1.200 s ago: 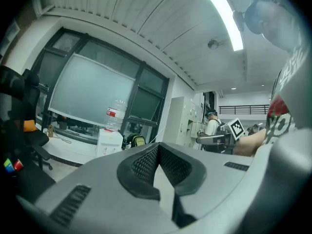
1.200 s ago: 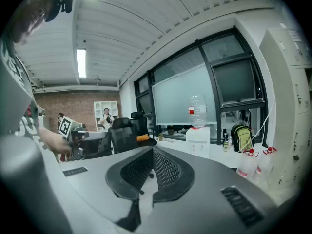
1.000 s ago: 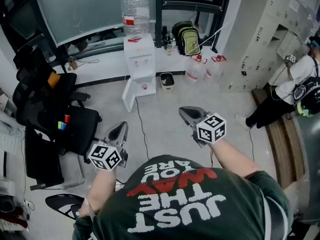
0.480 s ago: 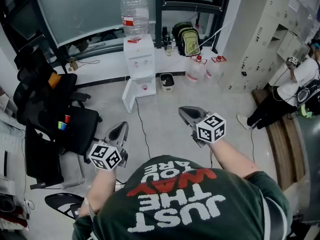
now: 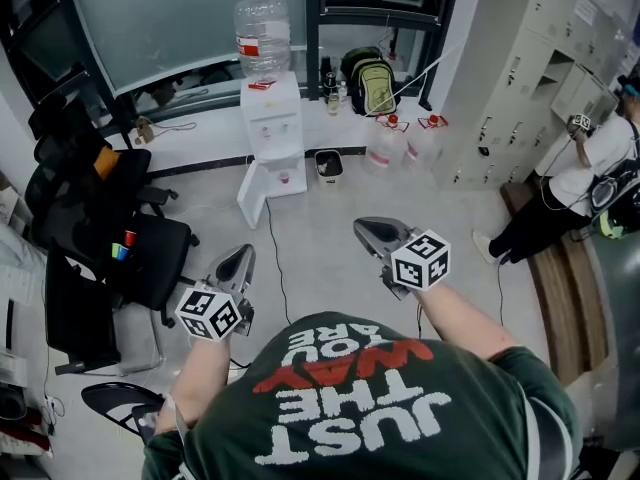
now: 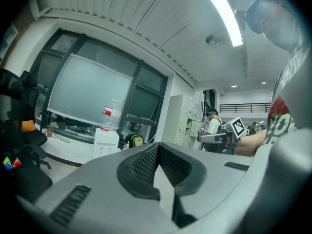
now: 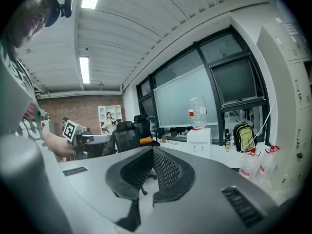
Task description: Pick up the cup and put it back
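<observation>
No cup shows in any view. My left gripper (image 5: 240, 259) is held in the air over the floor at the lower left of the head view, shut and empty. My right gripper (image 5: 366, 227) hangs a little higher at the centre right, also shut with nothing in it. In the left gripper view the left gripper (image 6: 157, 146) has its dark pads touching at the tip, and the right gripper (image 6: 222, 136) shows beyond it. The right gripper view shows that gripper (image 7: 153, 149) with its pads together and the left gripper (image 7: 80, 138) off to the side.
A white water dispenser (image 5: 272, 128) stands ahead by the window wall, with a small bin (image 5: 327, 163), a backpack (image 5: 372, 80) and water jugs (image 5: 385, 143) near it. Black office chairs (image 5: 100, 228) crowd the left. Lockers (image 5: 520, 78) and a person (image 5: 590, 183) are at the right.
The head view has swung slightly, so the dispenser and chairs sit a little further left in the picture. Both grippers stay shut and hold almost the same place.
</observation>
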The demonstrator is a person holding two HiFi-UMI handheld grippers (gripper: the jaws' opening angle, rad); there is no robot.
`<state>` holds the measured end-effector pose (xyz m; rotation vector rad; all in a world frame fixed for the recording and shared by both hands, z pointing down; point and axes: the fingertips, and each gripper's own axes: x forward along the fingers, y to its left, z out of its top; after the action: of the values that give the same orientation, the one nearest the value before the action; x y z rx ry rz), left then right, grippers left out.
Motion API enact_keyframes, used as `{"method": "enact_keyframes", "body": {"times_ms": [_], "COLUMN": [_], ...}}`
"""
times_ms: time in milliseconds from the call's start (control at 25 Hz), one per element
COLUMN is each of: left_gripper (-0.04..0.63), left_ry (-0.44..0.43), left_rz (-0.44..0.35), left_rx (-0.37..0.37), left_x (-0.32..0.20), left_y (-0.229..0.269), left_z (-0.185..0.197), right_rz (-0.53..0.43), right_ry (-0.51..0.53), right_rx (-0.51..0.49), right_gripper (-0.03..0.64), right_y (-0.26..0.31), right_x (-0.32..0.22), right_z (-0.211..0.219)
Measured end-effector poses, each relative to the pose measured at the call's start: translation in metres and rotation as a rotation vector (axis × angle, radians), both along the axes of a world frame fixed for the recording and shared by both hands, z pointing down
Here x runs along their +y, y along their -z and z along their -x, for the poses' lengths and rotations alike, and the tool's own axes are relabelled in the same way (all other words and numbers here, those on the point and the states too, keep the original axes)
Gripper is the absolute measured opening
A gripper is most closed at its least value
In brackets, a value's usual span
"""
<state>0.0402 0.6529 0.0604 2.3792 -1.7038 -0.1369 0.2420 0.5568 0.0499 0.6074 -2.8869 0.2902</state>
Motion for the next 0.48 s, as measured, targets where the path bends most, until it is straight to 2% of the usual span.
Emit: {"method": "enact_keyframes", "body": {"times_ms": [240, 480], "left_gripper": [0.000, 0.000], "left_ry": [-0.007, -0.002], "left_rz": [0.010, 0.029], "left_rx": [0.000, 0.005], "left_x": [-0.014, -0.028], "left_y": [-0.003, -0.011], "left_z": [-0.052, -0.087], "right_rz": [0.009, 0.033], "right_ry": [0.017, 0.031], "right_rx": [-0.006, -0.008], "right_gripper": [0.032, 0.032], "right_y": [-0.003, -0.018], "right_x": [-0.011, -0.028], "right_z": [-0.046, -0.077]}}
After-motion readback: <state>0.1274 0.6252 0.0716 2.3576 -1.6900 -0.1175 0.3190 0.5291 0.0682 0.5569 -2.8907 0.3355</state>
